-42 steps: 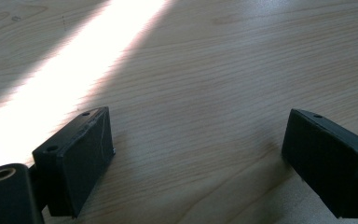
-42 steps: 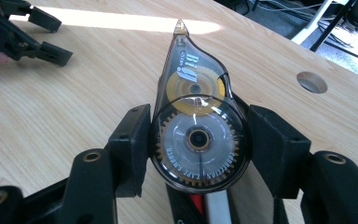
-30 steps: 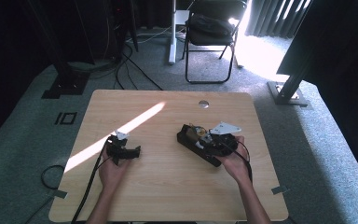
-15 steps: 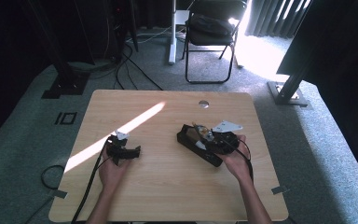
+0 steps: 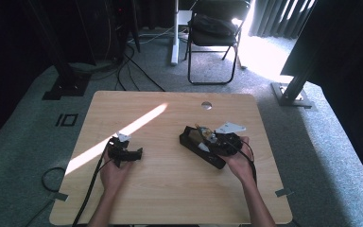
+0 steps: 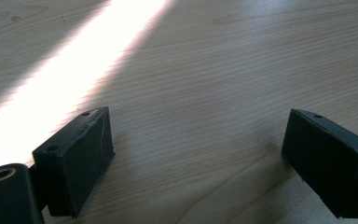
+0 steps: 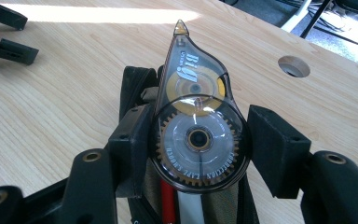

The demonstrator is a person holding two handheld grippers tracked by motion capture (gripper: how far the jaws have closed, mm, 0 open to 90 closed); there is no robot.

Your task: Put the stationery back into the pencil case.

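Right gripper view has the right gripper grasping a correction tape dispenser, a clear teardrop-shaped case with a yellow reel above a toothed grey wheel. Both black jaws sit against its wide round end, one on each side, and its pointed tip aims away from the camera across the wood. Under the dispenser lies an open black pencil case, with a red pen and a white pen showing inside it near the bottom edge. Beyond, the wooden table carries a bright stripe of sunlight and a round cable hole toward the far edge. In the high view the right gripper rests over the pencil case at the right-centre of the table, held by the right hand. The left gripper sits well apart at the left, in the left hand, beside the sunlight stripe. In the left gripper view its jaws stand wide apart and released over bare wood. A folding chair stands on the carpet beyond the table.
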